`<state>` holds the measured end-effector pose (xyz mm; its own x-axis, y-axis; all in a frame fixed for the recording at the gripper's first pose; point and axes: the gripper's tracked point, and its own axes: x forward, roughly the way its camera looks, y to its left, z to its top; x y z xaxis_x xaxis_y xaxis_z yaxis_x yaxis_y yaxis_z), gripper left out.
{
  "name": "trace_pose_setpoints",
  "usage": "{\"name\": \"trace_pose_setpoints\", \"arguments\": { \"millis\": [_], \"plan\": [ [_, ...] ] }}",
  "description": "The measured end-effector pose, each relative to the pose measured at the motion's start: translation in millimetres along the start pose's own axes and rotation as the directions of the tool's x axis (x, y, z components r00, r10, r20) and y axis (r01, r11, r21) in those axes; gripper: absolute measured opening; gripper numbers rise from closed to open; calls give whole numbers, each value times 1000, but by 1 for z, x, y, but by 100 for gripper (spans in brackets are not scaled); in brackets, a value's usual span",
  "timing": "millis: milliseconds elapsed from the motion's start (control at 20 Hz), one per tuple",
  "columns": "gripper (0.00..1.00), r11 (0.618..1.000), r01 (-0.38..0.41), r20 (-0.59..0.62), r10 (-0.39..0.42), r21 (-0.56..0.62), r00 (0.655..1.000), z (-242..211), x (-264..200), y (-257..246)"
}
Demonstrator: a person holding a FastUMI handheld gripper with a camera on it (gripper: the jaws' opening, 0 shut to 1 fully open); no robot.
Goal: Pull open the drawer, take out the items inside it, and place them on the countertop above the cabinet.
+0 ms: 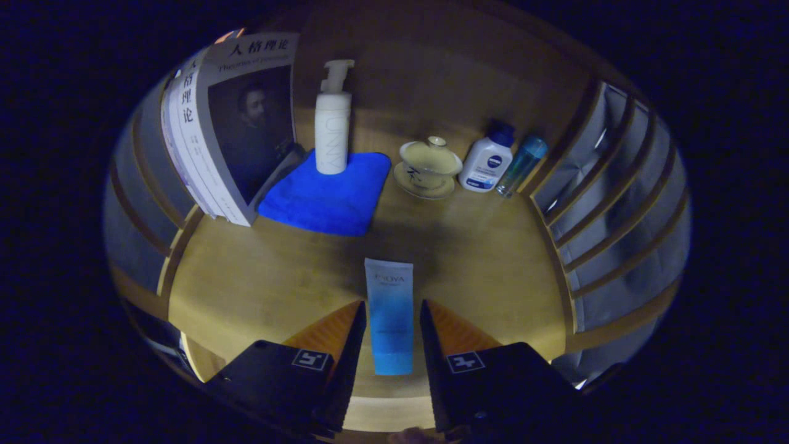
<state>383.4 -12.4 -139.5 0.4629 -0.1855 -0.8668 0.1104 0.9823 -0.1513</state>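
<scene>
A white-to-blue cosmetic tube (389, 320) lies flat on the wooden countertop (481, 259), pointing away from me, between the two fingers of my gripper (393, 302). The left finger sits right at the tube's edge. A thin strip of wood shows between the tube and the right finger, so the jaws stand open around the tube without pressing on it. The tube's near end stops short of the counter's front edge.
At the back of the counter stand a leaning book (231, 123), a white pump bottle (333, 123) on a blue cloth (323, 197), a lidded tea cup on a saucer (429, 166), a white lotion bottle (487, 161) and a clear blue bottle (521, 165). Slatted walls (610, 203) close both sides.
</scene>
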Motion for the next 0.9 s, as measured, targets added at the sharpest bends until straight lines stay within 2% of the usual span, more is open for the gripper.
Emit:
{"name": "trace_pose_setpoints", "arguments": {
  "millis": [150,300,550,750,900],
  "plan": [
    [57,999,-17,35,18,-37,999,-12,-32,-2],
    [65,997,-45,86,51,-68,995,-32,-70,2],
    [67,987,-85,203,112,-135,973,-77,-134,2],
    [69,982,-123,315,162,-140,935,-110,-180,4],
    [69,984,-134,404,171,-118,898,-135,-204,2]
  ]
}}
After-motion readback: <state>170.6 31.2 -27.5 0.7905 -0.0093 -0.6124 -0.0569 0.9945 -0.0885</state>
